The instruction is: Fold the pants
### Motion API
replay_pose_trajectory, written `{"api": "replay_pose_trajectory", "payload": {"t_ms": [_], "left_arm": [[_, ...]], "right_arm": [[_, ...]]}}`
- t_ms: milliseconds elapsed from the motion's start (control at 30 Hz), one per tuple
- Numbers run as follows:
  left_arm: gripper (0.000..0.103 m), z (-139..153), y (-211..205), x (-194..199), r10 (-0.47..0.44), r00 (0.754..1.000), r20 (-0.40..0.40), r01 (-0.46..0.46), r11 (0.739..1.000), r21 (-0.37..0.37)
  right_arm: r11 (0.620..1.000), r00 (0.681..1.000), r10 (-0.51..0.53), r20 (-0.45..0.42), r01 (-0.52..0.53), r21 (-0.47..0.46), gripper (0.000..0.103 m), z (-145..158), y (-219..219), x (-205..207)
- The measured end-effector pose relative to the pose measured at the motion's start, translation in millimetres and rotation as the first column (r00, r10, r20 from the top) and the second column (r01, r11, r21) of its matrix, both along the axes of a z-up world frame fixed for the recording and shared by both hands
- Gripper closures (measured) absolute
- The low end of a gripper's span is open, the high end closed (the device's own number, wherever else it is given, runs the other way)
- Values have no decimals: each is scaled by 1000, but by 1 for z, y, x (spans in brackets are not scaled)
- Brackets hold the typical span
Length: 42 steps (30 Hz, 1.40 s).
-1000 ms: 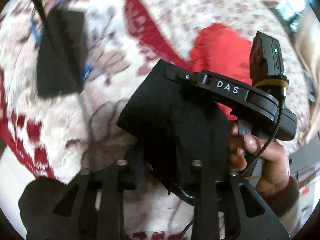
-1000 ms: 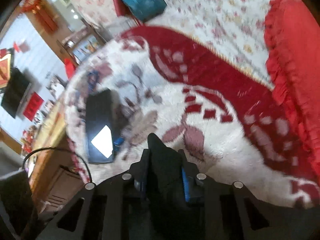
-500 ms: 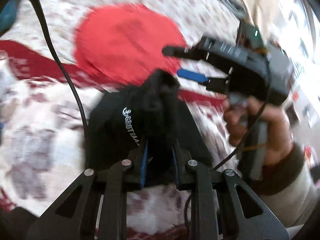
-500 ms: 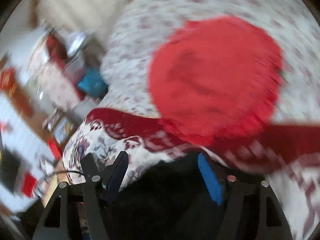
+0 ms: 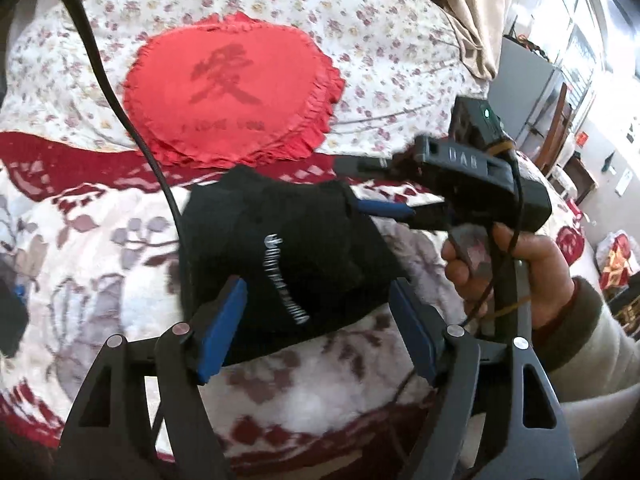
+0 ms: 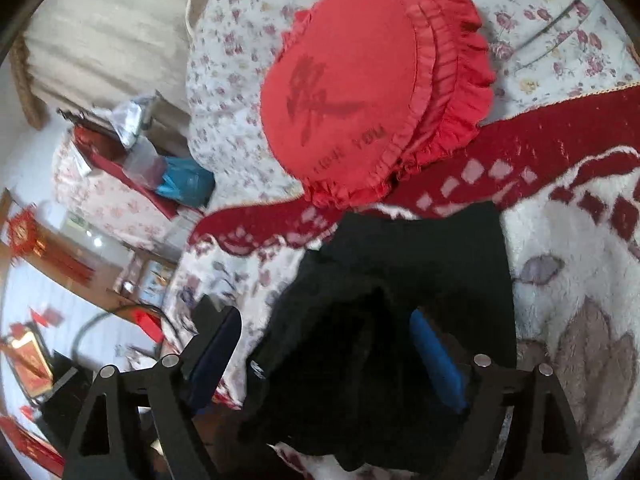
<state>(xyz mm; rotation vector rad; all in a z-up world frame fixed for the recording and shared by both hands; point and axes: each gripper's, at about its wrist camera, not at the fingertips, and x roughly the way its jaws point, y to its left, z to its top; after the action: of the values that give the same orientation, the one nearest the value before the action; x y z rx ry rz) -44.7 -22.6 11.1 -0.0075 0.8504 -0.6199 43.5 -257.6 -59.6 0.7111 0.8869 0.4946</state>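
In the left wrist view a black cable ran down from the upper left across the floral bedsheet and the plush red-and-white blanket. Right of it a round red cushion with a ruffled edge and a dark character printed on its face lay on the sheet. Just below the cushion, the black pants sat on the blanket as a compact folded bundle, white lettering running down one face. The left tongs stood spread wide, blue pads on either side of the bundle's near edge and gripping nothing. Further right, the right tongs reached in sideways at the bundle's upper right corner, held by the person's right hand; their fingers were apart, one blue pad just beside the cloth.

In the right wrist view a blue bag lay among clutter beyond the bed at left. The cushion filled the upper middle, and the pants lay below it on the blanket, running up between the fingers of the right tongs. These were spread open; the cloth seemed to brush the right blue pad, though the dark fabric made contact hard to judge.
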Motion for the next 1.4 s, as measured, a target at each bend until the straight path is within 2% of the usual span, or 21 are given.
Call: {"api": "replay_pose_trajectory", "payload": {"t_ms": [100, 233, 333, 367, 400, 433, 467, 500, 600, 700, 800, 833, 900, 967, 1000, 1067, 1167, 1233, 1400], "left_arm": [[29, -17, 13, 10, 42, 998, -36, -41, 999, 30], [29, -35, 19, 14, 86, 992, -90, -83, 996, 38], [29, -47, 14, 17, 103, 989, -105, -98, 994, 50], [29, -49, 12, 17, 106, 989, -106, -101, 993, 57], [29, -50, 10, 16, 108, 989, -102, -102, 993, 64], [29, -49, 9, 17, 109, 989, -100, -103, 992, 66], [29, -47, 10, 17, 109, 989, -103, -103, 993, 61], [29, -42, 12, 19, 109, 988, -107, -104, 993, 49], [29, -26, 20, 25, 135, 988, -76, -134, 991, 23], [29, -14, 23, 33, 172, 984, -43, -172, 985, 11], [29, -25, 13, 44, 182, 981, -61, -181, 983, 30], [29, -32, 8, 46, 181, 981, -72, -179, 983, 37], [29, -50, -6, 54, 172, 979, -109, -163, 983, 89], [29, -58, -9, 56, 174, 976, -129, -161, 982, 102], [29, -57, -7, 57, 172, 976, -132, -161, 983, 90], [29, -50, -4, 60, 188, 975, -118, -177, 979, 98], [29, -39, -5, 69, 205, 974, -95, -197, 977, 86], [29, -34, -10, 76, 216, 973, -84, -209, 974, 85], [29, -39, -30, 101, 253, 966, -42, -245, 959, 142]], "right_arm": [[999, 999, 7, -40, -9, -47, 18, -10, 8, -1], [1000, 997, 15, -72, -15, -3, 16, -19, 21, -5], [994, 993, 63, -96, -71, -83, 18, -25, 48, -5], [990, 992, 68, -105, -80, -117, 24, -28, 54, -5], [987, 993, 81, -90, -92, -135, 50, -28, 58, -6], [983, 993, 91, -72, -101, -154, 65, -26, 60, -6], [976, 994, 95, -49, -103, -194, 71, -23, 62, -7], [966, 994, 113, -9, -112, -233, 84, -14, 62, -9], [958, 992, 109, 68, -86, -274, 85, 11, 53, -13], [926, 989, 76, 123, -24, -378, 85, 32, 35, -19], [894, 997, 42, 66, -8, -449, 82, 15, 19, -14], [883, 999, 31, 20, -18, -469, 71, 2, 16, -8], [873, 996, -37, -78, -6, -487, 60, -18, 4, -2], [903, 996, -64, -58, 33, -428, 59, -12, -13, -10], [902, 996, -82, -42, 57, -429, 58, -6, -19, -13], [873, 991, -134, 24, 129, -471, 58, 12, -30, -21], [896, 993, -68, 93, 102, -432, 58, 36, -21, -22], [919, 992, 12, 126, 39, -393, 61, 42, -6, -17], [888, 990, 84, 112, -23, -459, 66, 26, 33, 11]]}}
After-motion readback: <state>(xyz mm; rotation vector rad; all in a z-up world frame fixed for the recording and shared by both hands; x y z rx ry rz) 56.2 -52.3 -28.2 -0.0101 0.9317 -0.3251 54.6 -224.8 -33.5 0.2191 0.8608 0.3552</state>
